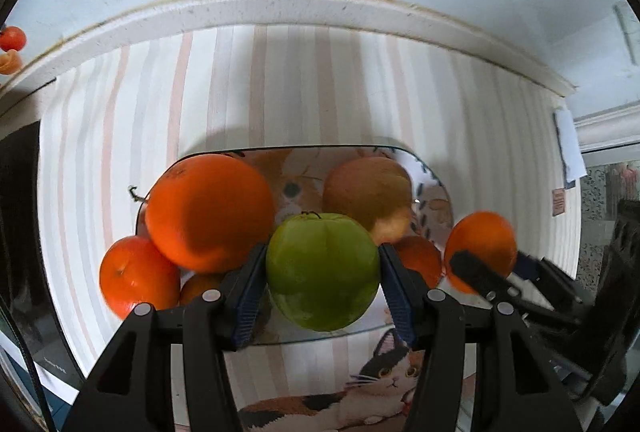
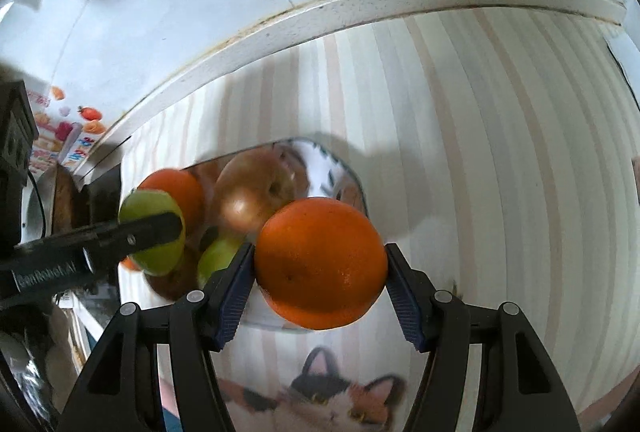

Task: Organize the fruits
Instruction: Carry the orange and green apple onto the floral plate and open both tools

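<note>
Fruits crowd our cat-print plate (image 1: 436, 188); our left gripper (image 1: 323, 272) clamps the round green apple (image 1: 323, 272), stem up, our right gripper (image 2: 320, 264) the round orange (image 2: 320, 264).

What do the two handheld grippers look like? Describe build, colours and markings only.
Both the left gripper and the right gripper are matte black plastic with angular, triangular cut-out linkages joined by round silver pivot pins. The jaws carry ribbed dark-blue pads. In the right wrist view, the left gripper's side bears white "GenRobot.AI" lettering. No sleeves or cables attached to them are visible.
</note>
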Demonstrator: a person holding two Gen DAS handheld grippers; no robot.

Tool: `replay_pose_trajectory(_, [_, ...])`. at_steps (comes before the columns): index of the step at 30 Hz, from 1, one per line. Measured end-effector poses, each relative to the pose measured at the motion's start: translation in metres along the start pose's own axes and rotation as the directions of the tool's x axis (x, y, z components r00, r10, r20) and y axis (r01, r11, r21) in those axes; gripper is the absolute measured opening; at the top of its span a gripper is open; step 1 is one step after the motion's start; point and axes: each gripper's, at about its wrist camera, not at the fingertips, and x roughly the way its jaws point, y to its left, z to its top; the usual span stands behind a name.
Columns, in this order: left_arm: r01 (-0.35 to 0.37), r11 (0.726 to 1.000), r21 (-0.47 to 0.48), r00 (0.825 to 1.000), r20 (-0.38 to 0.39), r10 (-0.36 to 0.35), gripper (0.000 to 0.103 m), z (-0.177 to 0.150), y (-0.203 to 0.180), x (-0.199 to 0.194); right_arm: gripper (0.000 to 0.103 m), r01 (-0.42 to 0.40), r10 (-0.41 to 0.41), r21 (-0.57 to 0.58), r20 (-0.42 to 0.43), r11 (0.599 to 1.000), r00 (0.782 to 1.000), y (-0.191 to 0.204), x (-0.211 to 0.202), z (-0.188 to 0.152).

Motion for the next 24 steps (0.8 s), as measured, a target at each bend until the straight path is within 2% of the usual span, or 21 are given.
replay_pose_trajectory(4, [-0.002, 1.000, 0.004, 1.000, -0.015, 0.002, 0.053, 0.004, 0.002, 0.007, 0.066, 0.005, -0.005, 0.004, -0.021, 1.000, 1.000, 0.003, 0.021, 0.015])
replay_pose_trajectory(14, [-0.012, 1.000, -0.005, 0.999, -0.049, 0.012, 0.053, 0.004, -0.004, 0.016, 0.066, 0.006, -0.006, 0.016, -0.029, 1.000, 1.000, 0.002, 0.034, 0.034])
replay_pose_trajectory(24, [-0.023, 1.000, -0.012, 0.998, -0.057, 0.023, 0.053, 0.007, -0.008, 0.019, 0.067, 0.036, -0.038, -0.027, -0.057, 0.999, 0.998, 0.010, 0.052, 0.034])
